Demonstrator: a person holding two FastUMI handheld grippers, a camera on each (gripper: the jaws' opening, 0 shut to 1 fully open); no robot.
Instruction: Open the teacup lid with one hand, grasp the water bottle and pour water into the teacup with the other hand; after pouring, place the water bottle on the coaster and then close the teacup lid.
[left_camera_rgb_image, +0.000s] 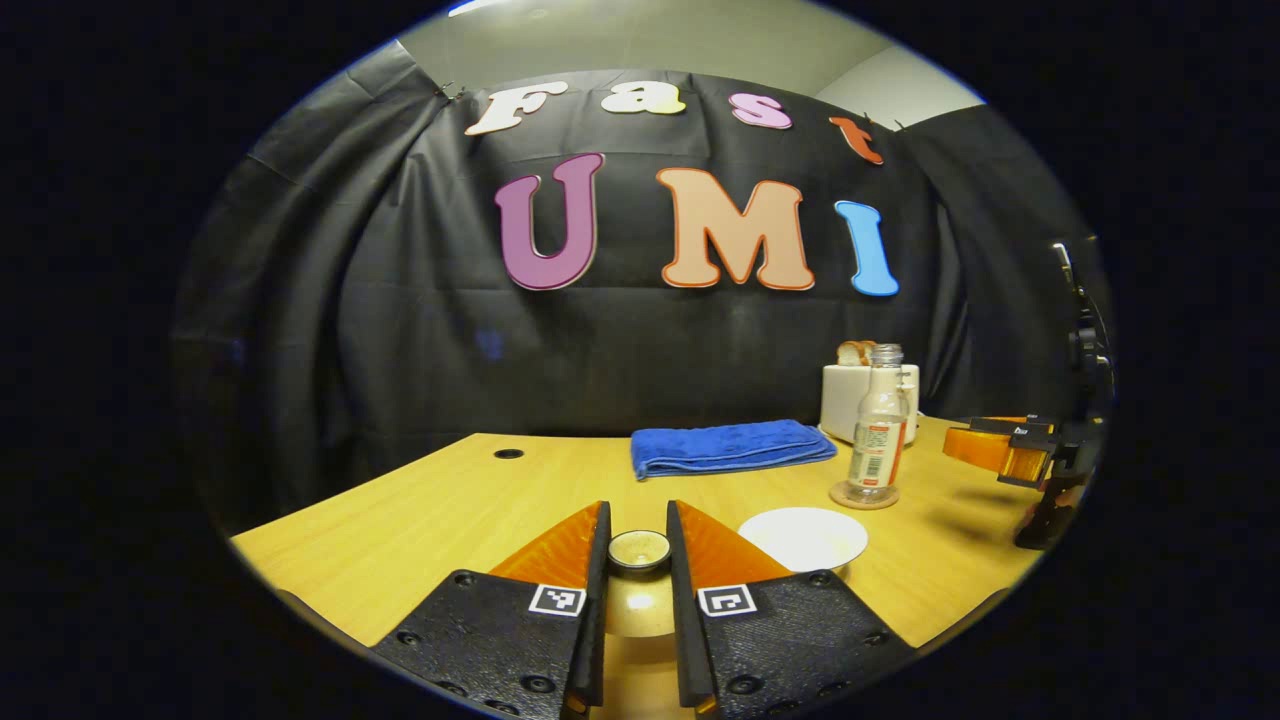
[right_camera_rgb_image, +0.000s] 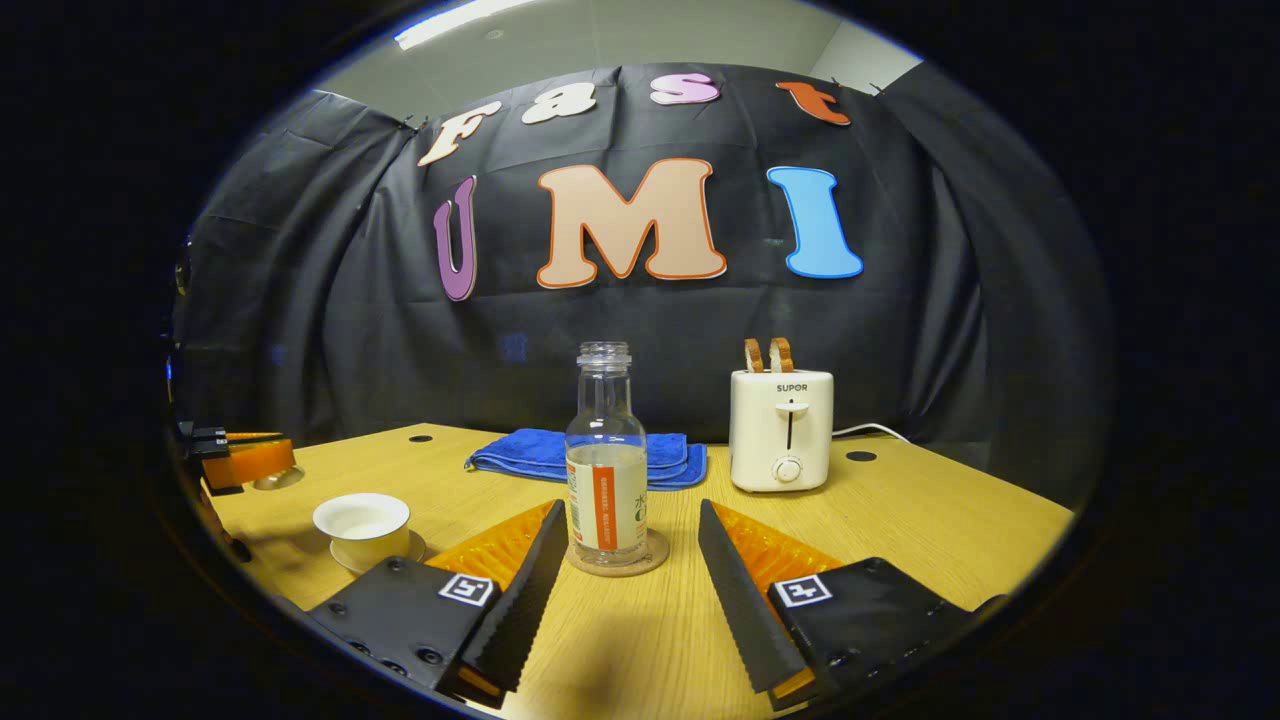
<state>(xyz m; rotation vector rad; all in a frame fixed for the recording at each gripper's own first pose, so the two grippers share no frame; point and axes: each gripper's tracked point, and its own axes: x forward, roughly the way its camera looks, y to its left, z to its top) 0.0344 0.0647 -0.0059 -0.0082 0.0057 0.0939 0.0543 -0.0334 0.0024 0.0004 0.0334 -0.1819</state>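
Upright, water bottle (right_camera_rgb_image: 606, 470) on coaster (right_camera_rgb_image: 655, 556), toaster (right_camera_rgb_image: 781, 430) marked SUPOR

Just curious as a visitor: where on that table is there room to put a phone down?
Bare wood lies right of the toaster and left of the blue towel. The front middle is crowded: teacup, water bottle on its coaster, left hand-held gripper, right hand-held gripper.

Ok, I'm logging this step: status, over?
Left gripper shut on teacup lid, away from open teacup. Right gripper open, fingers either side of water bottle on coaster, not touching. Nothing blocking it.
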